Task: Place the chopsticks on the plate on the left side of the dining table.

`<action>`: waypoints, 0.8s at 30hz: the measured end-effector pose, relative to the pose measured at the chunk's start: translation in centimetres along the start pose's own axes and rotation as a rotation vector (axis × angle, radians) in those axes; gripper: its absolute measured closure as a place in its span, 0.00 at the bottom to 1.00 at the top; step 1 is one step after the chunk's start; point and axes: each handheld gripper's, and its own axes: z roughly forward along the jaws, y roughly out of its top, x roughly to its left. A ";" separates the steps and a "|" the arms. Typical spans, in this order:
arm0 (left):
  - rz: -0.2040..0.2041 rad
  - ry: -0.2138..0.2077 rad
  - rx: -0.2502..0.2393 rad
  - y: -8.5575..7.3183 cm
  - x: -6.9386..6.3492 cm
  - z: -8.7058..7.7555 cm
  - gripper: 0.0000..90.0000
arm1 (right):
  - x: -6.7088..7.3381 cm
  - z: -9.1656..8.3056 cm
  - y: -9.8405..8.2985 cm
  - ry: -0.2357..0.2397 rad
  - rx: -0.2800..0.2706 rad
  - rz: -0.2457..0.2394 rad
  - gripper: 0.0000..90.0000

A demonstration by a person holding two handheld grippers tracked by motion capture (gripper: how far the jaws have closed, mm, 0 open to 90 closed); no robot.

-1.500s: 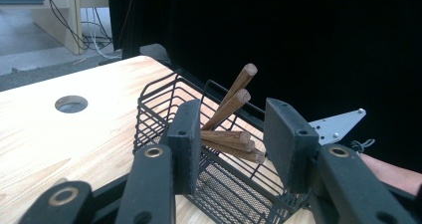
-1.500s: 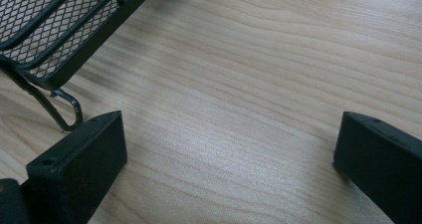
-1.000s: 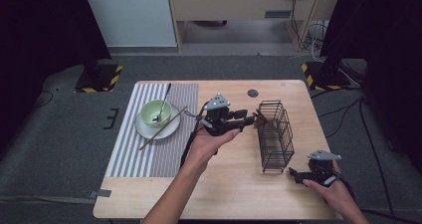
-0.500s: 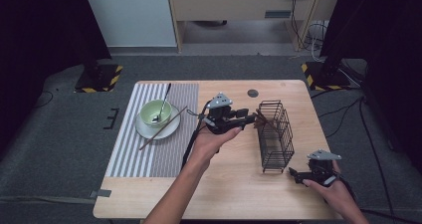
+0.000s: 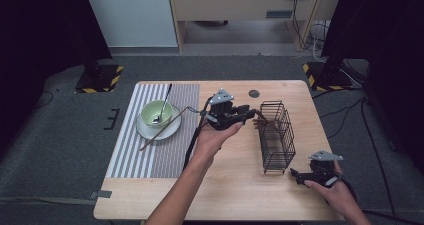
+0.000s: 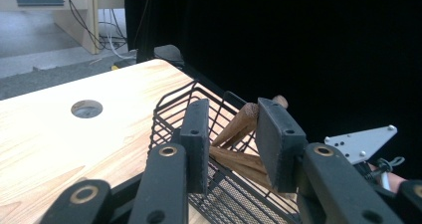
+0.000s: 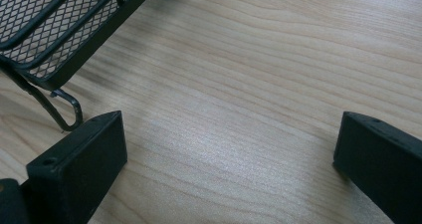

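Note:
My left gripper [image 5: 251,114] is held over the middle of the table and points right at the near end of a black wire basket [image 5: 277,140]. In the left gripper view its jaws [image 6: 233,107] stand apart and have just been closing. Between them I see brown wooden handles [image 6: 238,127] that lie inside the basket [image 6: 174,102]; the pads do not press on them. My right gripper [image 5: 300,175] rests on the table by the basket's front corner. Its jaws [image 7: 224,169] are wide open over bare wood, with the basket's foot [image 7: 64,109] just beside one pad.
A striped placemat [image 5: 150,160] at the left carries a white plate [image 5: 167,131], a green bowl [image 5: 152,116] with a spoon [image 5: 165,100], and a long wooden stick [image 5: 150,142] leaning on the plate. A round grommet [image 5: 254,93] sits near the table's far edge.
The left gripper has edged slightly toward the basket and its jaws have narrowed. The right gripper has stayed where it was.

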 end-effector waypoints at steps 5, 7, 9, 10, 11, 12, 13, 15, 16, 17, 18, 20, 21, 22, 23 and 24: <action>-0.001 0.020 0.010 0.2 0.3 0.4 0.74 | 0.0 0.0 0.0 0.000 0.000 0.000 0.00; -0.009 0.022 0.009 0.3 0.4 0.5 0.74 | 0.0 0.0 0.0 0.000 0.000 -0.001 0.00; -0.006 0.026 0.012 0.3 0.5 0.6 0.73 | 0.0 0.0 0.0 0.000 0.000 -0.001 0.00; -0.005 0.027 0.013 0.4 0.5 0.6 0.73 | 0.0 0.0 0.0 0.000 0.000 0.000 0.00; -0.003 0.031 0.016 0.4 0.5 0.7 0.73 | 0.0 0.0 0.0 0.000 0.000 0.000 0.00; -0.002 0.033 0.018 0.4 0.5 0.7 0.73 | 0.0 0.0 0.0 0.000 0.000 0.000 0.00; 0.000 0.037 0.022 0.4 0.6 0.8 0.73 | 0.0 0.0 0.0 0.000 0.000 0.000 0.00; -0.002 0.042 0.025 0.5 0.6 1.0 0.72 | 0.0 0.0 0.0 0.000 0.000 -0.001 0.00; -0.001 0.042 0.026 0.5 0.6 1.1 0.72 | 0.0 0.0 0.0 0.000 0.000 0.000 0.00; 0.003 0.044 0.029 0.5 0.6 1.1 0.72 | 0.0 0.0 0.0 0.000 0.000 0.000 0.00; 0.010 0.047 0.034 0.4 0.5 1.3 0.72 | 0.0 0.0 0.0 0.000 0.000 0.000 0.00; 0.012 0.047 0.039 0.4 0.4 1.5 0.72 | 0.0 0.0 0.0 0.000 0.000 0.000 0.00; 0.012 0.047 0.043 0.3 0.4 1.6 0.72 | 0.0 0.0 0.0 0.000 0.000 -0.001 0.00; 0.011 0.047 0.046 0.3 0.4 1.7 0.72 | 0.0 0.0 0.0 0.000 0.000 -0.001 0.00; 0.008 0.048 0.047 0.3 0.5 1.8 0.72 | 0.0 0.0 0.0 0.000 0.000 -0.001 0.00; 0.008 0.048 0.048 0.3 0.5 1.9 0.72 | 0.0 0.0 0.0 0.000 0.000 -0.001 0.00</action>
